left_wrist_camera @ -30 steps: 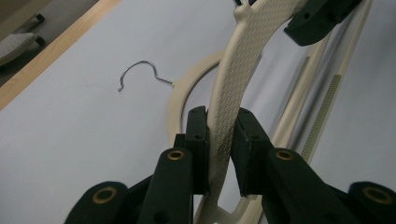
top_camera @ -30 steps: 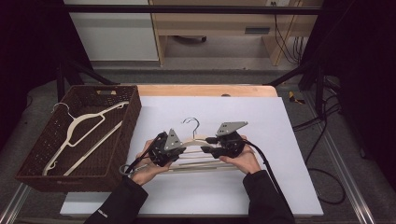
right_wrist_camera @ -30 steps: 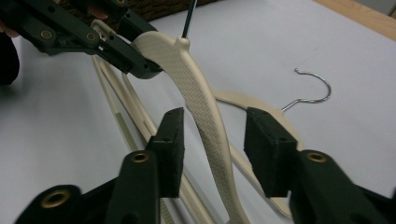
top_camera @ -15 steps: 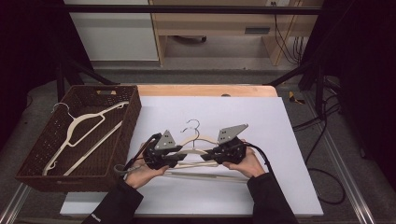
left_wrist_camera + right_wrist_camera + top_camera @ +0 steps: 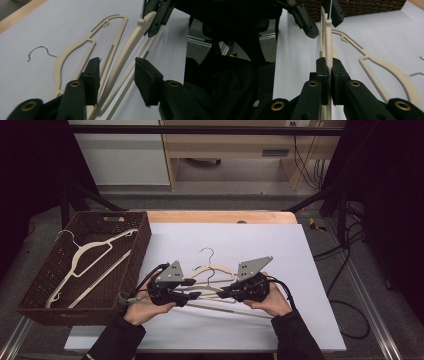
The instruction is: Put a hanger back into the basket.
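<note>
From the high view, the wicker basket (image 5: 30, 285) at the table's left holds two cream hangers (image 5: 85, 262), while on the white mat (image 5: 310, 270) the person works two more: one hanger on the mat (image 5: 216, 269) lies flat, and a lifted hanger (image 5: 212, 296) now spans both grippers, where a second ago the pair sat lower over the stack. In the left gripper view, the left gripper (image 5: 117, 75) has just been opening; its jaws stand either side of the lifted hanger's arm without pressing it (a release, by the look of it). In the right gripper view, the right gripper (image 5: 328, 72) has just clenched onto that hanger's arm, pads tight against it. Likely the hand-over is done, and the right hand alone can carry it toward the basket.
</note>
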{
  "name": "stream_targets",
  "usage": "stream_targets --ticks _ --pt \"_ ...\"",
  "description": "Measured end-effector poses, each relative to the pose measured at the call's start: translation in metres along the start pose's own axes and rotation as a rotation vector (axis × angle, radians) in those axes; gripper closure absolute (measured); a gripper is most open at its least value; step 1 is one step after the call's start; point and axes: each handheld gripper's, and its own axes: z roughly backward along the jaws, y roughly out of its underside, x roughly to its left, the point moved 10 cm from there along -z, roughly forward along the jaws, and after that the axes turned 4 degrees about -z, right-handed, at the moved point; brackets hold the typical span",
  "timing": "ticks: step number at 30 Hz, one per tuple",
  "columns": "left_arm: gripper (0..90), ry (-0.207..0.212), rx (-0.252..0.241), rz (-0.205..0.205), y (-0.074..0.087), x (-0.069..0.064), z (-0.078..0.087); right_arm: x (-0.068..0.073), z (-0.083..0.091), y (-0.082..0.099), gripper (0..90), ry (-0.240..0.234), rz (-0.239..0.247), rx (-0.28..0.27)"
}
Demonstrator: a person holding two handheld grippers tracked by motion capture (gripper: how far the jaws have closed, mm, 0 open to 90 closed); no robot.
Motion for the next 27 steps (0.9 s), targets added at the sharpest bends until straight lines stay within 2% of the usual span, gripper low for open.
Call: stream_targets --ticks 2,3,4,5,6,7,8,10,12,13,14,15,17,18,20,21,23,24,27 --pt "60.4 0.006 0.031 -0.025 0.002 0.001 -0.001 0.003 -0.001 -0.001 87.1 -0.011 0.015 0.003" --pt "63.6 0.009 0.028 -0.014 0.001 -0.001 -0.002 0.005 -0.002 -0.001 87.0 -0.017 0.018 0.007" --pt "64.8 0.021 0.034 -0.015 0.002 -0.002 -0.003 0.006 -0.002 -0.001 87.1 -0.02 0.021 0.008" --pt "67.5 0.029 0.048 -0.036 0.003 -0.002 -0.002 0.008 -0.003 -0.002 87.1 -0.023 0.023 0.011" --pt "70.5 0.033 0.038 -0.027 0.002 -0.004 -0.003 0.008 -0.003 -0.002 87.0 -0.024 0.03 0.008" --pt "71.5 0.032 0.054 -0.047 0.004 -0.004 -0.002 0.008 -0.003 -0.002 87.0 -0.027 0.029 0.009" --pt "72.2 0.033 0.049 -0.041 0.003 -0.006 -0.003 0.009 -0.004 -0.002 87.0 -0.028 0.03 0.011" --pt "73.2 0.026 0.064 -0.064 0.005 -0.005 -0.002 0.009 -0.004 -0.002 87.0 -0.036 0.03 0.013" --pt "74.1 0.018 0.049 -0.052 0.003 -0.006 -0.001 0.008 -0.005 -0.002 86.4 -0.036 0.029 0.004" --pt "75.6 0.02 0.058 -0.067 0.004 -0.006 0.001 0.007 -0.004 -0.003 84.7 -0.02 0.028 -0.001" --pt "77.6 0.034 0.038 -0.047 0.003 -0.009 0.001 0.004 -0.004 -0.004 82.5 0.003 0.028 -0.014" --pt "80.0 0.035 0.031 -0.046 0.002 -0.01 0.001 0.001 -0.003 -0.005 79.7 0.032 0.025 -0.025" --pt "81.3 0.036 0.022 -0.047 0.0 -0.013 0.002 -0.002 -0.002 -0.006 77.1 0.051 0.021 -0.027" --pt "82.0 0.032 0.028 -0.061 0.0 -0.014 0.003 -0.003 -0.002 -0.006 75.6 0.056 0.014 -0.024" --pt "83.8 0.034 0.026 -0.057 -0.001 -0.018 0.001 -0.005 -0.003 -0.005 70.2 0.076 0.01 -0.025" --pt "85.4 0.041 0.025 -0.055 -0.002 -0.02 0.001 -0.007 -0.003 -0.006 67.3 0.101 0.014 -0.035" --pt "85.9 0.027 0.02 -0.055 -0.003 -0.02 0.001 -0.009 -0.003 -0.008 63.9 0.12 0.008 -0.055" --pt "85.9 0.023 0.004 -0.039 -0.005 -0.02 0.002 -0.009 -0.002 -0.009 63.1 0.123 0.002 -0.062" --pt "86.0 -0.004 -0.006 -0.012 -0.005 -0.017 0.004 -0.013 0.003 -0.012 49.4 0.168 -0.019 -0.098"
